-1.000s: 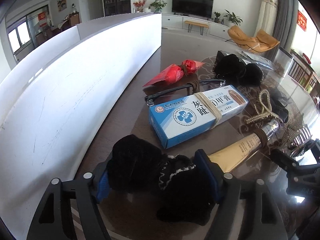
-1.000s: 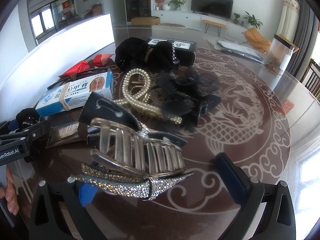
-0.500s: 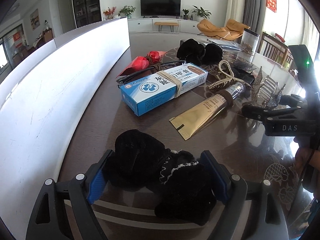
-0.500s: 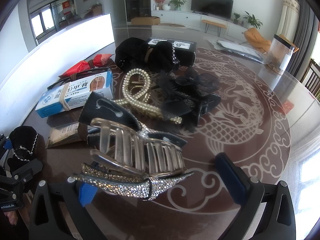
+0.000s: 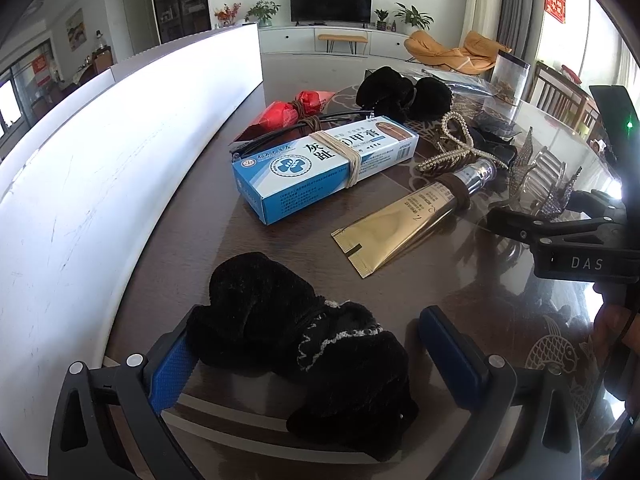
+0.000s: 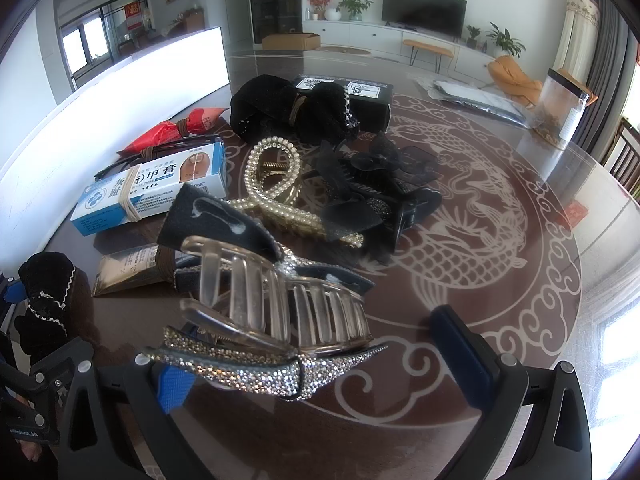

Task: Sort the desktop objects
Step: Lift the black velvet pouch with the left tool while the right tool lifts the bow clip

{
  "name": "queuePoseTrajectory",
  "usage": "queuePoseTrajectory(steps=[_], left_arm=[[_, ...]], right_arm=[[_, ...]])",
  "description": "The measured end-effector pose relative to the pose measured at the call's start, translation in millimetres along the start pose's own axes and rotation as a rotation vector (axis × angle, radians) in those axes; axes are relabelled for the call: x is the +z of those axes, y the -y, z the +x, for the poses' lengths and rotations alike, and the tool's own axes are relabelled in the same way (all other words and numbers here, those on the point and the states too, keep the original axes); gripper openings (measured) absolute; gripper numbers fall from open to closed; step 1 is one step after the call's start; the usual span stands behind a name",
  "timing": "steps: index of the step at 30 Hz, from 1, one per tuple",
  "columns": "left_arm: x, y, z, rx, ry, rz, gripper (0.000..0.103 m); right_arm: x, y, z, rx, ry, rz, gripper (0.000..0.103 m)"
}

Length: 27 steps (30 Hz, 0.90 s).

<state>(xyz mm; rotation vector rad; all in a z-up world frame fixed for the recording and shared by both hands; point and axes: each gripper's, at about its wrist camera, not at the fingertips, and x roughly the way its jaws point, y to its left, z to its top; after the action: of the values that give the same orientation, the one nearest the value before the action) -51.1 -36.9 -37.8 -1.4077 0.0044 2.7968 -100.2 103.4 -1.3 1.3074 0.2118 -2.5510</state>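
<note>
Left wrist view: the left gripper (image 5: pixel 316 360) fingers are spreading, the black velvet scrunchie (image 5: pixel 304 344) on the desk (image 5: pixel 280 248) between them at lower centre, brushing the left finger, clear of the right. Right gripper (image 6: pixel 320 364) fingers stand apart around the rhinestone hair claw (image 6: pixel 264 320), lower left.

Left claw (image 5: pixel 316 354): black frame, blue pads, silver screws. Right claw (image 6: pixel 320 376): same; "DAS" marking.

Television (image 5: pixel 330 2), orange chair (image 5: pixel 448 50), potted plants (image 6: pixel 354 4).

The left gripper (image 5: pixel 316 356), jaws opening around the black velvet scrunchie (image 5: pixel 304 328), has drawn back from the blue box (image 5: pixel 324 168) with it.
</note>
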Motion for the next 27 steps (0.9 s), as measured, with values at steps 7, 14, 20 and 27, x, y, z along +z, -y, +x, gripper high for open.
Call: queuePoseTrajectory(steps=[7,14,20,27], left_arm=[[-0.9,-0.3,-1.0,0.001,0.010,0.002,0.103],[-1.0,-0.3,-1.0,0.002,0.014,0.001,0.103],[-1.0,-0.3,-1.1,0.002,0.014,0.002,0.103],[-0.5,-0.5,-1.3,0.002,0.015,0.001,0.103]], right_arm=[[0.0,0.0,0.0,0.000,0.000,0.000,0.103],[0.1,0.1,0.1,0.000,0.000,0.000,0.103],[0.1,0.1,0.0,0.000,0.000,0.000,0.103],[-0.1,0.0,-0.2,0.000,0.000,0.000,0.103]])
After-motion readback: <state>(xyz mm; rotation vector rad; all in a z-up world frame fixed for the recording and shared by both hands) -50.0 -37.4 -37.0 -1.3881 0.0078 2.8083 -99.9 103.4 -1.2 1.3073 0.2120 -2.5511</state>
